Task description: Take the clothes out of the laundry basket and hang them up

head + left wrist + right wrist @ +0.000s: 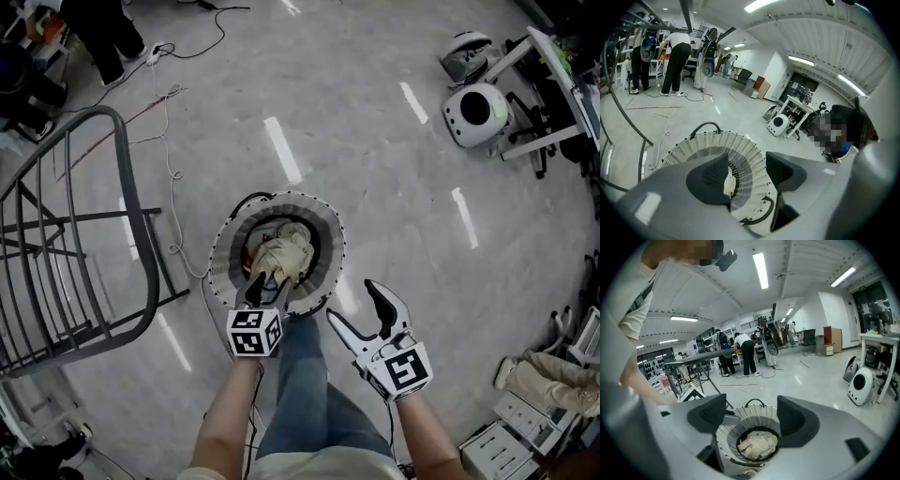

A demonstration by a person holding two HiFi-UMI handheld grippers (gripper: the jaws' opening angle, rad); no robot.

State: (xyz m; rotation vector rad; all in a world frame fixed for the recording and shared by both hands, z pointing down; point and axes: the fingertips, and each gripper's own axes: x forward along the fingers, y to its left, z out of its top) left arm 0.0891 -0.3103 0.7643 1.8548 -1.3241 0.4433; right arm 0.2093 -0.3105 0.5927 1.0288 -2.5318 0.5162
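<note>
A round white laundry basket [225,246] with black handles stands on the floor right in front of me. A crumpled cream garment [286,248] lies inside it, with something red beside it. My left gripper [265,281] hangs over the basket's near rim, jaws open and empty, pointing down at the clothes. In the left gripper view the basket's slatted wall [712,145] fills the gap of the left gripper [747,176], with a sliver of cream cloth [728,183]. My right gripper [352,302] is open just right of the basket. From the right gripper [753,417] I look at the cream garment [758,444].
A grey metal drying rack [84,244] stands to the basket's left. Cables [169,103] trail over the floor behind it. A white round machine [476,112] and desk legs are at the far right. My jeans leg [305,375] is below the basket. People [677,56] stand far back.
</note>
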